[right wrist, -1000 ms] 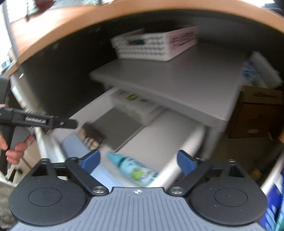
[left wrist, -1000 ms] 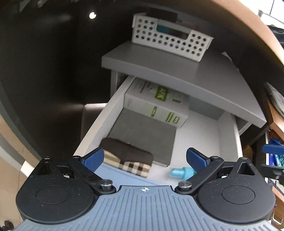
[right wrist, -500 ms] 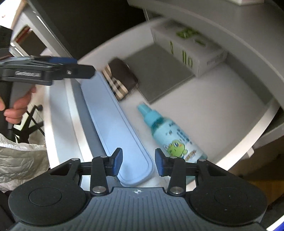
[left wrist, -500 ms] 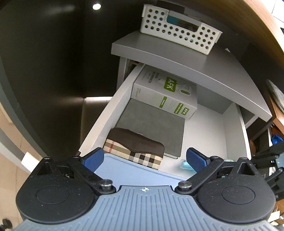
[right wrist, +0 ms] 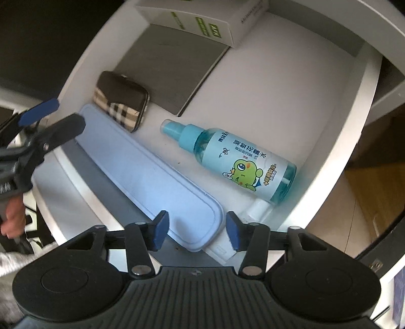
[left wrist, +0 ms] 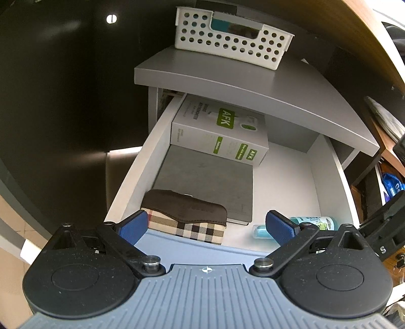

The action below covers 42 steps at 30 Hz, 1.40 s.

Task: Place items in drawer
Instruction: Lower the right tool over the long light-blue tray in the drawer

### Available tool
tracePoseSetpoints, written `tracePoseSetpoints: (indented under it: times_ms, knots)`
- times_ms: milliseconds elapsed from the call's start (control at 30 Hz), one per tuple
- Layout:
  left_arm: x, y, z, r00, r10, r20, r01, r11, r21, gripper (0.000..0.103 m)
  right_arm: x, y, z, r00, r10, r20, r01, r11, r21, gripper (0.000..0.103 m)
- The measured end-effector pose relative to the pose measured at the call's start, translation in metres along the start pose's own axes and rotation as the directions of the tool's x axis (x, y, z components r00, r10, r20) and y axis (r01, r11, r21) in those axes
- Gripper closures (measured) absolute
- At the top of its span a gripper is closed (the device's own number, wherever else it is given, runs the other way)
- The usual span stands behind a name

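From the left wrist view, the left hand-held gripper (left wrist: 206,225) is hovering with its blue pads spread wide and holding nothing, looking down into the open drawer (left wrist: 326,177). A white box (left wrist: 217,131) lettered "AFK" in green is lying at the back of the drawer, a grey notebook (left wrist: 207,182) is lying flat in front of it, a brown-and-plaid case (left wrist: 184,215) is sitting at the front left partly on the notebook's near corner, and a blue spray bottle (left wrist: 314,221) is lying at the front right. A white perforated basket (left wrist: 233,38) is standing on the grey shelf (left wrist: 278,86) above. From the right wrist view, the right hand-held gripper (right wrist: 197,227) is hanging half open and empty over the near end of the pale blue drawer front (right wrist: 152,177). The spray bottle (right wrist: 227,162) is lying on its side just beyond, with a green cartoon frog and Chinese characters on its label that I cannot make out reliably; the AFK box (right wrist: 202,22), notebook (right wrist: 169,65) and plaid case (right wrist: 121,101) are also showing, and the left hand-held gripper (right wrist: 48,119) is reaching in from the left. Judging by this, the items are already in place, so the step in hand is probably closing the drawer: pushing squarely on the front, keeping both tools clear of the gap, and going gently so the bottle is not rolling about.
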State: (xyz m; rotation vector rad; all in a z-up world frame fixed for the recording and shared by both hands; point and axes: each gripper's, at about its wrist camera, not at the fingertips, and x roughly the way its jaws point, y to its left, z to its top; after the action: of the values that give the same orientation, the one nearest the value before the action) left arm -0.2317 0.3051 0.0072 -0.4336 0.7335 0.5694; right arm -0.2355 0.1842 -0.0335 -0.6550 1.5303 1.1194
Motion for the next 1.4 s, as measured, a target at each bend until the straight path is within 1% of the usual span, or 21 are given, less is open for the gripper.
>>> tracePoseSetpoints:
  times_ms: [167,233,300,367,500,633,700,800,867,1000,1067,1100,1133,1167,1200,1300,1400]
  knots:
    - [0.002,0.002,-0.001,1.0,-0.026,0.002,0.026,1.0,0.016,0.003,0.007,0.003,0.011,0.998,-0.012,-0.07,0.016,0.998,0.068,0.032]
    - [0.004,0.001,-0.001,0.999,-0.033,-0.001,0.033,0.999,0.025,0.003,0.01,0.004,0.016,0.995,-0.01,-0.098,0.02,0.995,0.097,0.026]
    - [0.005,0.001,0.0,0.999,-0.039,-0.004,0.039,0.999,0.033,0.003,0.012,0.003,0.02,0.993,0.004,-0.116,0.013,0.989,0.148,0.024]
    - [0.006,0.001,0.001,0.999,-0.038,-0.004,0.038,0.999,0.037,0.003,0.013,-0.001,0.023,0.993,0.023,-0.117,0.004,0.976,0.219,0.023]
    - [0.007,0.004,0.003,0.999,-0.044,0.001,0.044,0.999,0.018,0.003,0.009,-0.005,0.024,0.995,0.032,-0.091,0.001,0.939,0.343,0.016]
    - [0.009,0.006,0.004,0.999,-0.043,-0.001,0.043,0.999,0.008,0.003,0.011,-0.001,0.024,0.996,0.023,-0.084,0.011,0.925,0.381,0.006]
    - [0.009,0.006,0.004,0.999,-0.042,-0.001,0.042,0.999,0.008,0.003,0.015,0.001,0.027,0.996,0.016,-0.087,0.02,0.919,0.394,0.003]
    - [0.009,0.008,0.004,0.999,-0.041,0.003,0.041,0.999,0.0,0.003,0.017,0.003,0.031,0.996,0.011,-0.088,0.027,0.909,0.416,0.002]
    - [0.009,0.012,0.005,0.999,-0.044,0.001,0.044,0.999,-0.021,0.003,0.016,0.003,0.033,0.996,0.009,-0.087,0.029,0.902,0.43,0.002]
    - [0.01,0.013,0.003,0.999,-0.042,-0.008,0.042,0.999,-0.03,0.003,0.012,0.001,0.031,0.997,0.02,-0.07,0.012,0.906,0.424,0.002]
    - [0.011,0.012,0.002,0.999,-0.039,-0.011,0.039,0.999,-0.025,0.003,0.005,-0.001,0.031,0.999,0.035,-0.032,-0.019,0.916,0.401,0.004]
    - [0.011,0.013,0.003,0.999,-0.041,-0.012,0.041,0.999,-0.027,0.003,0.002,-0.001,0.033,0.997,0.07,-0.011,-0.06,0.92,0.386,0.019]
    - [0.011,0.013,0.003,0.999,-0.043,-0.014,0.043,0.999,-0.03,0.003,-0.001,0.0,0.037,0.993,0.12,0.007,-0.114,0.921,0.374,0.038]
    - [0.011,0.013,0.003,0.999,-0.044,-0.016,0.044,0.999,-0.033,0.003,-0.004,0.001,0.04,0.985,0.169,0.024,-0.166,0.918,0.36,0.039]
    - [0.012,0.013,0.003,0.999,-0.042,-0.018,0.041,0.999,-0.032,0.003,-0.004,0.004,0.043,0.985,0.173,0.029,-0.173,0.93,0.325,0.039]
    - [0.012,0.014,0.003,0.999,-0.038,-0.021,0.037,0.999,-0.036,0.003,0.0,0.011,0.05,0.992,0.121,0.026,-0.124,0.974,0.191,0.038]
    - [0.012,0.018,0.003,0.998,-0.049,-0.032,0.047,0.997,-0.06,0.003,0.008,0.01,0.048,0.996,0.086,0.015,-0.087,0.994,0.073,0.038]
